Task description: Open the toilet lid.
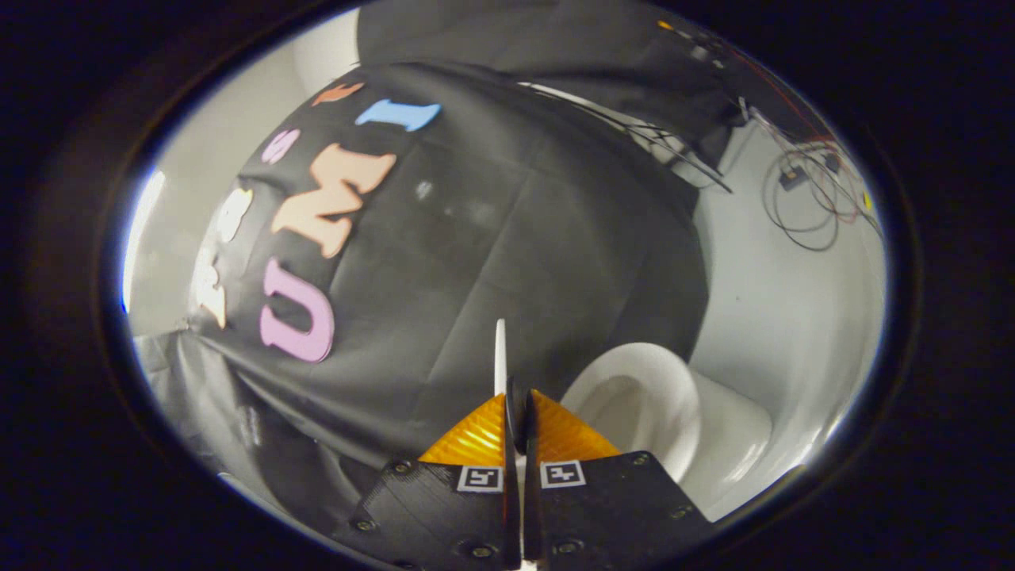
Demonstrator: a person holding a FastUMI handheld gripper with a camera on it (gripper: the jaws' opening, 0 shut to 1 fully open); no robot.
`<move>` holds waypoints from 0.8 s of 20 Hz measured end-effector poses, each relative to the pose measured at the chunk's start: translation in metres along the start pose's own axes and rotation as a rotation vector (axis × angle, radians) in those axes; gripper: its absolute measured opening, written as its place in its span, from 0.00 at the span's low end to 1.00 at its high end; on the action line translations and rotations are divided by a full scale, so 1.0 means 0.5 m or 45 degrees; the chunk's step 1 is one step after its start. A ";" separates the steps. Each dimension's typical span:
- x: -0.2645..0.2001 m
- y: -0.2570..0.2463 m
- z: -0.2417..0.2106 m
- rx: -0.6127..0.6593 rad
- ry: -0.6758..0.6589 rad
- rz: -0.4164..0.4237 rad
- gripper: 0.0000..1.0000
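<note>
My gripper (514, 396) is shut on the white toilet lid (499, 353), which I see edge-on as a thin white strip rising from between the two orange fingers (476, 440). The lid stands raised, away from the bowl. To the right of the fingers lies the white toilet bowl (634, 400) with its seat rim exposed and the inside of the bowl open to view. The whole view is rolled sideways.
The black cloth wall (492, 262) hangs just beyond the lid. A white wall (785, 301) stands past the toilet, with loose cables (809, 198) hanging on it. More black cloth lies low to the left of the fingers.
</note>
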State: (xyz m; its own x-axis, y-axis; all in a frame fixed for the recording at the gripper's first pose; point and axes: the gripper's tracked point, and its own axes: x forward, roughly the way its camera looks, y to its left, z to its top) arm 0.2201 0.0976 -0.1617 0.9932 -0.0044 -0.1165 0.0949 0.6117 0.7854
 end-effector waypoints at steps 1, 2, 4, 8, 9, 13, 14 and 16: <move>-0.004 0.048 -0.007 -0.052 0.012 0.027 0.03; -0.005 0.086 -0.008 -0.095 0.015 0.043 0.03; -0.013 0.150 -0.025 -0.183 0.030 0.051 0.03; -0.027 0.246 -0.060 -0.380 0.071 0.057 0.04; -0.030 0.267 -0.071 -0.435 0.087 0.066 0.04; -0.038 0.326 -0.107 -0.652 0.142 0.089 0.05; -0.042 0.336 -0.116 -0.697 0.150 0.089 0.05; -0.043 0.357 -0.130 -0.767 0.161 0.079 0.05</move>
State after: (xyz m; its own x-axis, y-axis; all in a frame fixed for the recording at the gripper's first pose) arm 0.2111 0.2583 -0.0585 0.9764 0.1171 -0.1817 -0.0548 0.9472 0.3160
